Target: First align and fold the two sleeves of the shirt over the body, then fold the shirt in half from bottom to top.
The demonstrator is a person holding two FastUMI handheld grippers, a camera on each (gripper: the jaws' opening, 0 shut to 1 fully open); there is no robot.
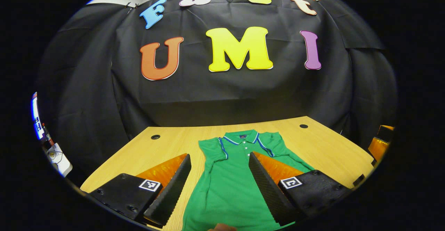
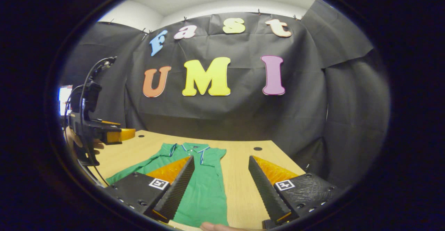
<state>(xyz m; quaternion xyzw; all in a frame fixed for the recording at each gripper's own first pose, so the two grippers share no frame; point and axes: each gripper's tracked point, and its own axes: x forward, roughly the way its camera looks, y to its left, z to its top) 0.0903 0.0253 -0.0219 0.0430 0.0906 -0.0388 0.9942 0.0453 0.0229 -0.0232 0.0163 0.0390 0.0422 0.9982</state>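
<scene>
One green polo shirt (image 1: 226,178) is lying flat on the wooden table (image 1: 326,147), collar toward the booth's wall, with both sleeves folded in over the body. Two grippers are hovering above it: the left gripper (image 1: 219,163) and the right gripper (image 2: 221,165), each spread wide and gripping nothing. Two round holes (image 1: 155,137) are showing near the table's far edge.

Green polo shirt (image 1: 226,182) on pale wood-grain table (image 1: 323,147).
White-and-blue striped trim along collar (image 1: 241,137) and sleeve seams; black cloth wall (image 1: 222,95) behind table.
</scene>
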